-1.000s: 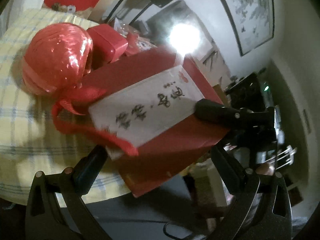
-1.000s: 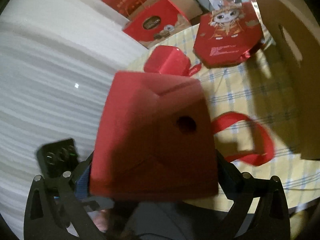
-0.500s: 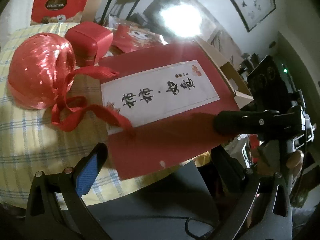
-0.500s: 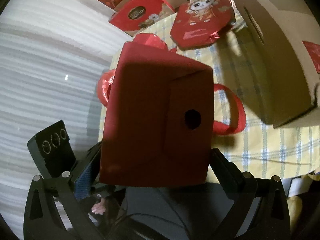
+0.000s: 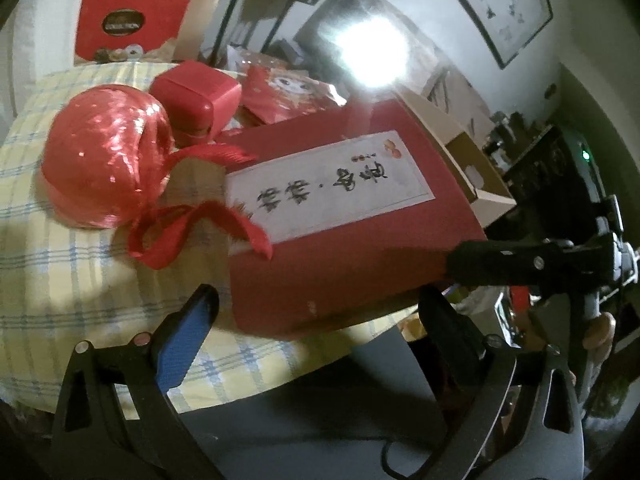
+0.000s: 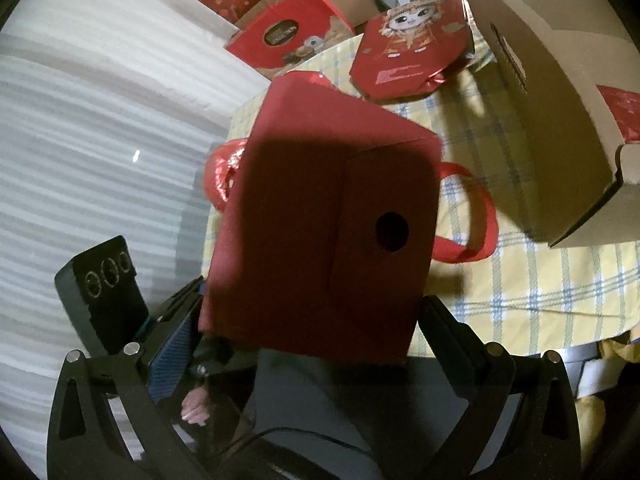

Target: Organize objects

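The large red gift box (image 5: 344,248) lies at the near edge of the table, partly overhanging it; its white label (image 5: 332,184) carries brush-written Chinese characters and a small red mark at one corner (not legible). From the right wrist view the same box (image 6: 320,220) shows a plain red end flap with a round hole. Red ribbon handles (image 5: 192,224) trail from it onto the cloth.

The left gripper (image 5: 316,332) has its jaws wide and closing; the box's near edge sits between them, the pads not pressing it. The right gripper (image 6: 308,324) is clamped on the box's end, both pads against its sides.

Other items: a ball of red twine (image 5: 104,156) beside the box; a small red case (image 5: 196,96) behind it; a red bag printed with a cartoon doll (image 6: 412,44); a red carton lettered "COLLECTION" (image 5: 128,24) beyond the table; an open cardboard box (image 6: 552,92) on the right.

Surface: a yellow tablecloth (image 6: 540,280) with blue checks. Room: white corrugated sheeting (image 6: 100,120) on one side; a framed ink painting (image 5: 508,4) on a pale wall; one bright light glare; dim otherwise.
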A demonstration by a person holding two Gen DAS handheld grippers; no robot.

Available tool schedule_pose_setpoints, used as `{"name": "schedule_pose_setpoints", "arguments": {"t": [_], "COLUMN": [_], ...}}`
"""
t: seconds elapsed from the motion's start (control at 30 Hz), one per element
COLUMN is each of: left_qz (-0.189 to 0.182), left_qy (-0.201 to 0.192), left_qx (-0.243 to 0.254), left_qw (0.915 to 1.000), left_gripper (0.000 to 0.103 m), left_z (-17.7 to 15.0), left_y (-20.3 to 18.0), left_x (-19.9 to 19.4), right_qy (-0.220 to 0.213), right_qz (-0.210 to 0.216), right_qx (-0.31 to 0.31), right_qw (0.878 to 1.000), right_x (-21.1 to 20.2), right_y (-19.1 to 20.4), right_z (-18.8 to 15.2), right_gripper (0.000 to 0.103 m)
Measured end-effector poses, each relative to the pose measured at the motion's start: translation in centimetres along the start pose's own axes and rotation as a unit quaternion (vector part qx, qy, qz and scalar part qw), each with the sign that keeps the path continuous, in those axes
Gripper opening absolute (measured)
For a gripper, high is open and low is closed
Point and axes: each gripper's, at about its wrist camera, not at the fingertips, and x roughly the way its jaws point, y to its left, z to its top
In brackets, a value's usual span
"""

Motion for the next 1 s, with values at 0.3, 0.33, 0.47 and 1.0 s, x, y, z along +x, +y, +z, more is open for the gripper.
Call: {"name": "schedule_pose_setpoints", "arguments": {"t": [0.3,0.33,0.47,1.0], "left_qz": [0.005,0.001,-0.015,-0.084], "left_qy": [-0.014,-0.014,-0.015,0.006], "left_qx": [-0.019,-0.021,-0.043,-0.098], "left_qw": [0.9997,0.9997,0.9988,0.9917], "left_gripper": [0.089,0.091,0.099,0.090], "left_z": [0.8,0.7,0.7,0.1], "left_y": [1.4,1.3,1.6,-0.5], "left_x": [-1.3,-1.4,-1.9,-1.0], "right_qy": [0.012,0.006,-0.033,-0.065], "right_qz": [-0.017,-0.030,-0.062,-0.105], "right_qx": [-0.048,-0.057,-0.083,-0.155], "right_qw": [0.999,0.998,0.994,0.980], "right_x": [-1.0,-1.4,-3.1,-1.3], "right_y": [1.8,2.1,3.0,3.7], "right_z": [-1.5,-1.5,-0.6,8.2], "right_gripper": [0.103,0.103,0.103,0.086]}}
